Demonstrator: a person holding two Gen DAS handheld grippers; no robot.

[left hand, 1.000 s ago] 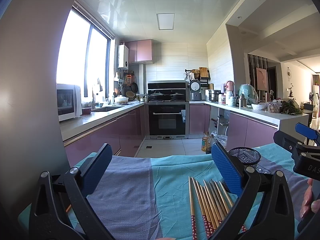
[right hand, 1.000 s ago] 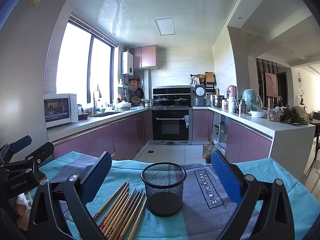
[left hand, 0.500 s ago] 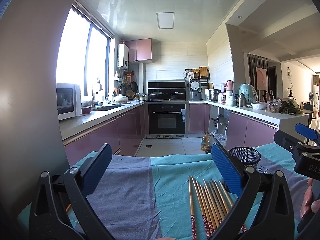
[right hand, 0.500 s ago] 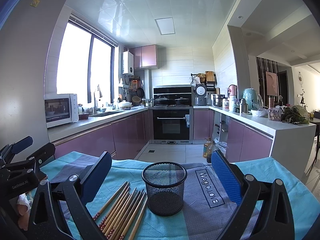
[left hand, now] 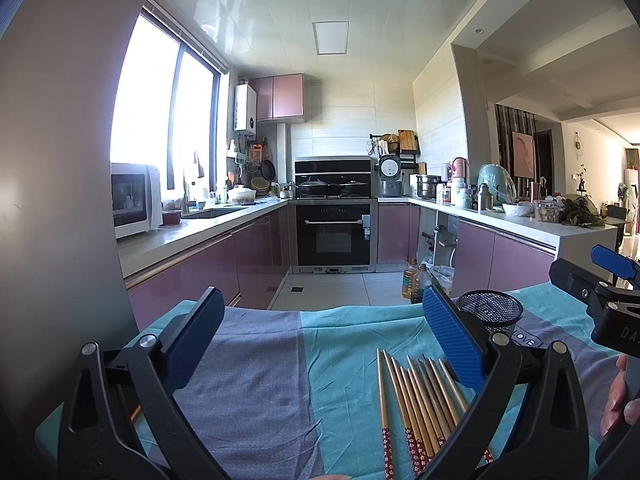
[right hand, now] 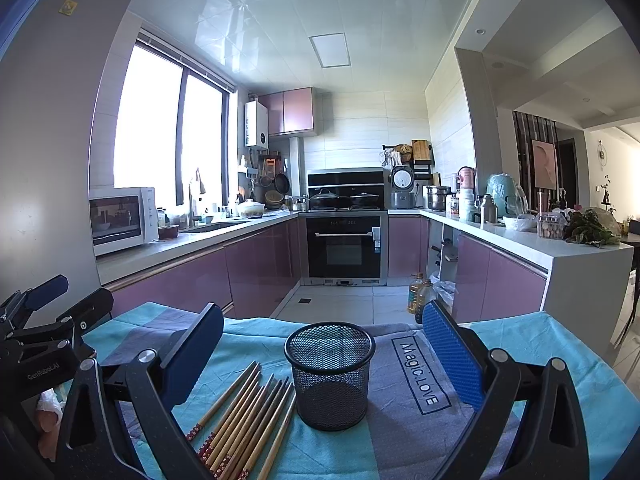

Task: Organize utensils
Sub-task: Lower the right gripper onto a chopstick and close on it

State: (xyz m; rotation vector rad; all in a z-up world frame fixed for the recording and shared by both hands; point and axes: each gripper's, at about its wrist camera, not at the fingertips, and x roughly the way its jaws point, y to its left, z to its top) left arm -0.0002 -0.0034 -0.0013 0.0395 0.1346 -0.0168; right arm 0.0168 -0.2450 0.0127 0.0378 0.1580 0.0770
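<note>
A: What fills the far part of the scene?

B: A kitchen with mauve cabinets (right hand: 256,268) along both sides, a bright window (right hand: 160,132) on the left, a black oven (right hand: 344,246) at the far end and a white microwave (right hand: 120,218) on the left worktop.

A: And nearer?

B: A counter covered by a teal and grey cloth (right hand: 400,440). The grey band on the right carries the words "Magic.LOVE".

A: Where do the grippers stand?

B: Both hang above the cloth. The left gripper (left hand: 320,344) has its jaws wide with nothing between them, over the grey band at the left. The right gripper (right hand: 320,352) is spread just as wide, empty too. Each one shows at the edge of the other's view, and part of a hand (left hand: 618,396) shows at the right edge of the left view.

A: The task's things?

B: A black mesh cup (right hand: 330,372) stands upright on the cloth, in the middle of the right view, framed between the right jaws but untouched by them. I cannot see anything inside it.

A: And the utensils?

B: A bunch of wooden chopsticks (right hand: 244,420) lies flat on the teal part just left of the cup, side by side, their red patterned ends toward the near edge. In the left view they sit below the right-hand jaw.
</note>
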